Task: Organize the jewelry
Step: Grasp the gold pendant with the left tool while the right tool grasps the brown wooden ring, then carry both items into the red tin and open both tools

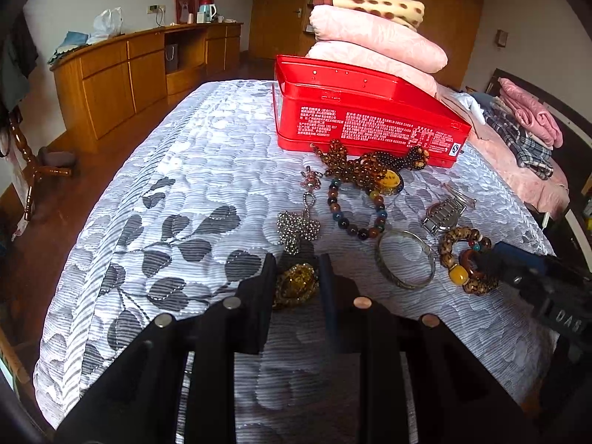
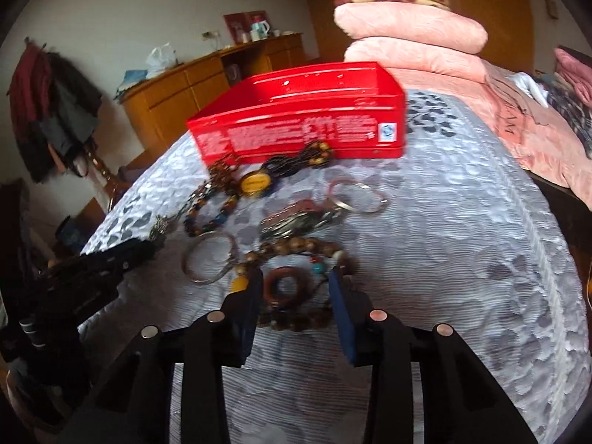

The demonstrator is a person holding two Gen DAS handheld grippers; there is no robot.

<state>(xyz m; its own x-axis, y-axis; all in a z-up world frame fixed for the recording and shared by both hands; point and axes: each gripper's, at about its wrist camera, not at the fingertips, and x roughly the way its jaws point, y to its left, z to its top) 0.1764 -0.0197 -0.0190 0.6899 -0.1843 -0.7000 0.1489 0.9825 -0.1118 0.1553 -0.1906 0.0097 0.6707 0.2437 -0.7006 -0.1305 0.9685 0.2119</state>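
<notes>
Squinting at the right wrist view, I find it smeared, so the small pieces near the red tin (image 2: 296, 125) run together and I cannot name them all. My left gripper (image 1: 296, 285) pinches a golden amber piece (image 1: 296, 286) between its jaws; its lower part is hidden behind the fingers. My right gripper (image 2: 296, 296) has its jaws partly drawn in around a brown bead bracelet (image 2: 296, 251) with a dark red ring (image 2: 283, 286) and a yellow bead (image 2: 238, 283); the pads sit against the beads on both sides, and I read that as a grip. In the left view that gripper's body covers the bracelet's right edge.

The rest of the jewelry lies loose on the grey leaf-patterned bedspread (image 1: 166, 185): a silver bangle (image 1: 405, 259) just beside the bracelet, a metal watch (image 1: 444, 214), a string of mixed coloured beads (image 1: 355, 207), a silver bead chain (image 1: 298, 225), and a heap of amber and dark beads (image 1: 370, 166) touching the tin's front wall. Folded pink quilts (image 1: 377, 40) are stacked behind the tin.

The tin stands open; from these angles I cannot see its floor or anything in it.
</notes>
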